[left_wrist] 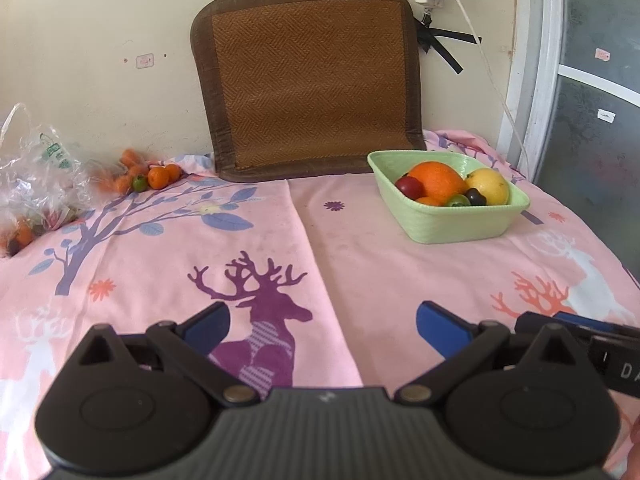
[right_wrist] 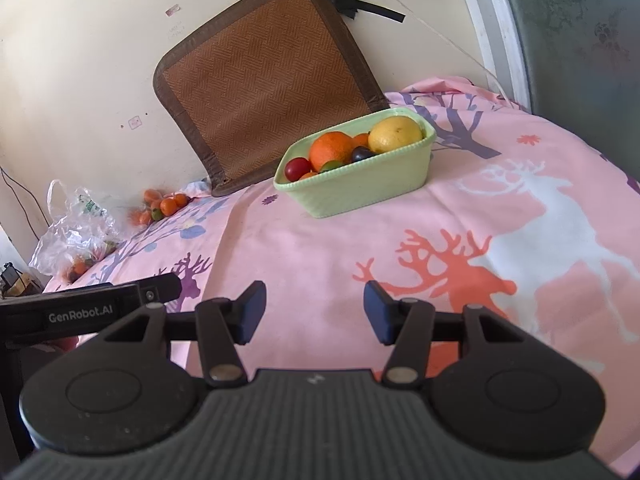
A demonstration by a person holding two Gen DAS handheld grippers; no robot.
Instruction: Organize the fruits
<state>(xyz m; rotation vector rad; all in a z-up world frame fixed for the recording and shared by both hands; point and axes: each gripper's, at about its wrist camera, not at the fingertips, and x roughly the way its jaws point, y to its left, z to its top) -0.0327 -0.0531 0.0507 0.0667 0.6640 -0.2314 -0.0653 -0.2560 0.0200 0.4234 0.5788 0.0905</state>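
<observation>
I count one green basket [left_wrist: 452, 224] on the pink deer-print sheet [left_wrist: 340, 240], toward the far right, near the woven mat [left_wrist: 308, 80] leaning on the wall. In the basket I make out one large orange [left_wrist: 438, 180], one yellow fruit [left_wrist: 490, 185], one red fruit [left_wrist: 410, 186], one dark plum-like fruit [left_wrist: 476, 197], one small green one [left_wrist: 459, 200], and slivers of small orange fruit I cannot count. At far left lies a loose pile [left_wrist: 150, 176]: about three small oranges, one green fruit, the rest blurred. One crumpled plastic bag [left_wrist: 38, 184] hides more fruit; its contents are unclear and its left side is cut off. My left gripper [left_wrist: 322, 330] hangs over the sheet, jaws wide apart, nothing between them. My right gripper [right_wrist: 314, 310] likewise stands parted and empty.
</observation>
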